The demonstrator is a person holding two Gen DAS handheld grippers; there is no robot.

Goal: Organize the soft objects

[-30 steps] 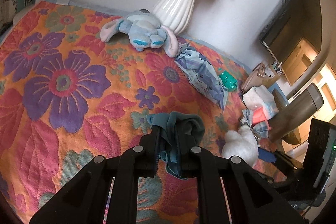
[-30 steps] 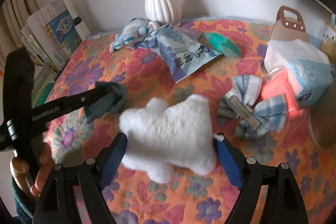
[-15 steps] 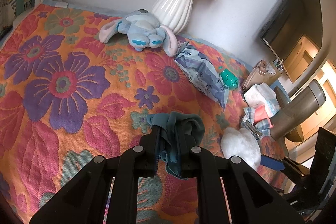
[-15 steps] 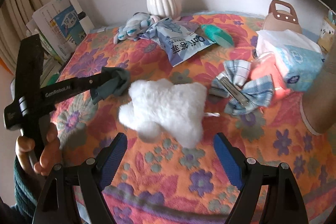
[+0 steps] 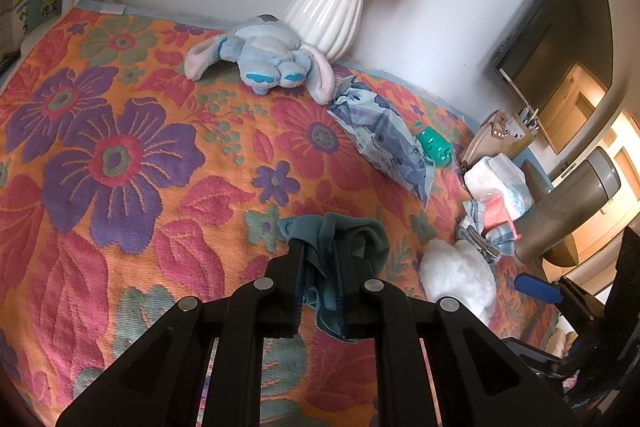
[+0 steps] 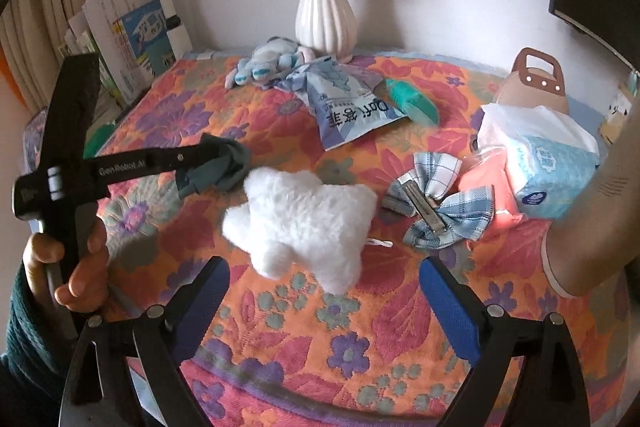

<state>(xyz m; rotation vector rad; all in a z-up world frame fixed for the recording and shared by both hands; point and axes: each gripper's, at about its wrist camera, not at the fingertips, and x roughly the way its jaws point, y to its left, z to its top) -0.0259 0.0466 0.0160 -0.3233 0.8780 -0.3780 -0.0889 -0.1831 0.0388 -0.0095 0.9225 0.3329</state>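
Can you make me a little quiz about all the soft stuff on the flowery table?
1. True or false: the left gripper is shut on the teal cloth.
2. What lies nearest the open right gripper? A) white plush B) blue bunny C) vase
3. Fill in: the plaid bow lies between the white plush and the ____ pack.

Key:
1. True; its jaws pinch the cloth.
2. A; the plush lies just beyond the blue pads, untouched. The jaws have just been opening, with nothing between them.
3. Tissue.
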